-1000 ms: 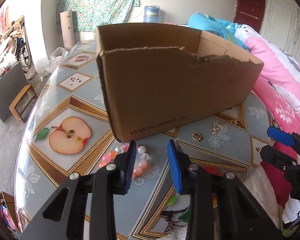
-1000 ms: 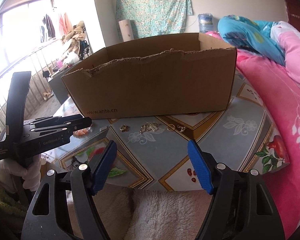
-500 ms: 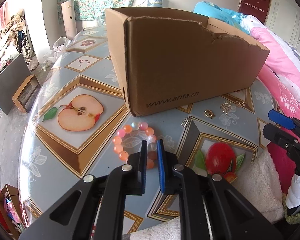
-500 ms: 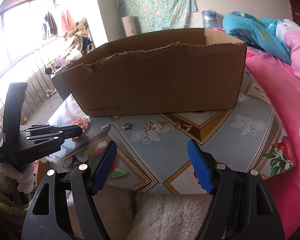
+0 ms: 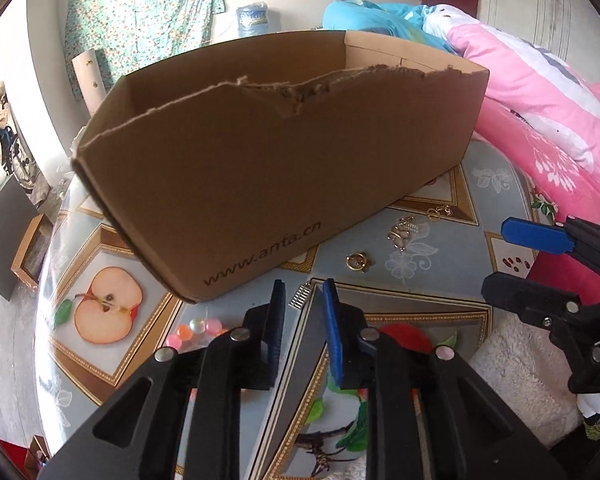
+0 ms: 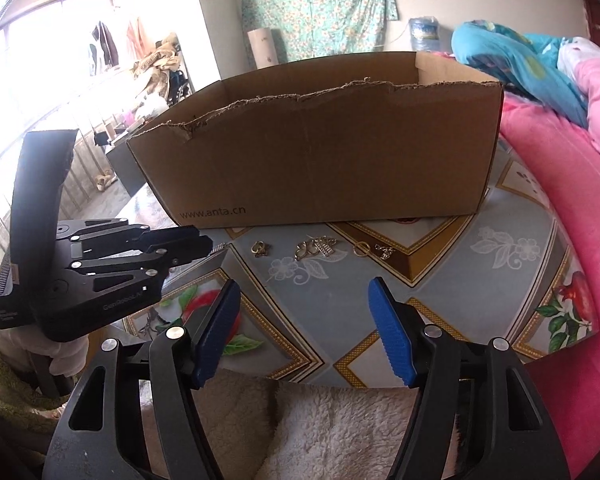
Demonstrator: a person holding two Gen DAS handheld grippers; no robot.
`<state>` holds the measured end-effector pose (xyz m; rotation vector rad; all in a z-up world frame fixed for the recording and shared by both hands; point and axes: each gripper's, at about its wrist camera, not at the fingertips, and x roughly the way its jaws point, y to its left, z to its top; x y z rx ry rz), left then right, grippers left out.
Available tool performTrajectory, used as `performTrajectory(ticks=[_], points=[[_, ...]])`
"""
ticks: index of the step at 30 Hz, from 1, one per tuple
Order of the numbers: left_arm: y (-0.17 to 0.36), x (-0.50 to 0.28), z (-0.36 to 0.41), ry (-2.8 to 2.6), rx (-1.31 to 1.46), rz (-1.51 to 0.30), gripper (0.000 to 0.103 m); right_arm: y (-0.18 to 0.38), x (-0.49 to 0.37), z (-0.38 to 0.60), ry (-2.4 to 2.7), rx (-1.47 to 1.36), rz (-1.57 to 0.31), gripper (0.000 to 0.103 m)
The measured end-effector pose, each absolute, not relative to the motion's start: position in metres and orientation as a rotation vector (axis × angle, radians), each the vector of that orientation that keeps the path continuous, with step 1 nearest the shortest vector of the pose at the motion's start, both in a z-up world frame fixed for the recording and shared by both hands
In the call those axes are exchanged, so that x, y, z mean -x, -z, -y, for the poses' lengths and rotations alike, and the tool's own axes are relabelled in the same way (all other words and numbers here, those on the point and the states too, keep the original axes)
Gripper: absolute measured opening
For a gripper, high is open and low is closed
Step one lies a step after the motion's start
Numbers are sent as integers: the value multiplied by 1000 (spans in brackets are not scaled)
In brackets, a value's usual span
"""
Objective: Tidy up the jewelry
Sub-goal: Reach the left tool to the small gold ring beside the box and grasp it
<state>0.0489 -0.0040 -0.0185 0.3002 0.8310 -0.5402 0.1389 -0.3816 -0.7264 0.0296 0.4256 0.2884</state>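
Cardboard box [image 5: 284, 168] and jewelry on counter [image 6: 440, 264]
Both grippers, left [image 5: 302, 292] and right [image 6: 304, 312], are seen parted, left reopening, nothing gripped; beads [image 5: 192, 330] lower left.

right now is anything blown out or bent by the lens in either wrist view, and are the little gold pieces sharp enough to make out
Right wrist view: the window at upper left is blown out white; the gold pieces read as small shapes, detail lost. Left wrist view: evenly lit, but the fisheye bows the cardboard box and curves the table edge.

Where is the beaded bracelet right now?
In the left wrist view, the beaded bracelet lies on the table, left of the left gripper, below the cardboard box corner.
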Motion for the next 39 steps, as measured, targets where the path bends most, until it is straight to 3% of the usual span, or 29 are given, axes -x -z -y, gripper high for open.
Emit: performTrajectory(ticks=[8, 17, 36, 39], points=[[27, -64, 9, 553, -332, -878, 21, 729, -146, 382, -291, -40, -446, 62], [26, -64, 15, 574, -351, -884, 5, 731, -146, 386, -294, -52, -451, 62], [28, -34, 19, 533, -300, -845, 5, 730, -141, 385, -291, -47, -441, 62], [22, -35, 18, 561, -270, -817, 12, 730, -141, 385, -288, -48, -440, 62]])
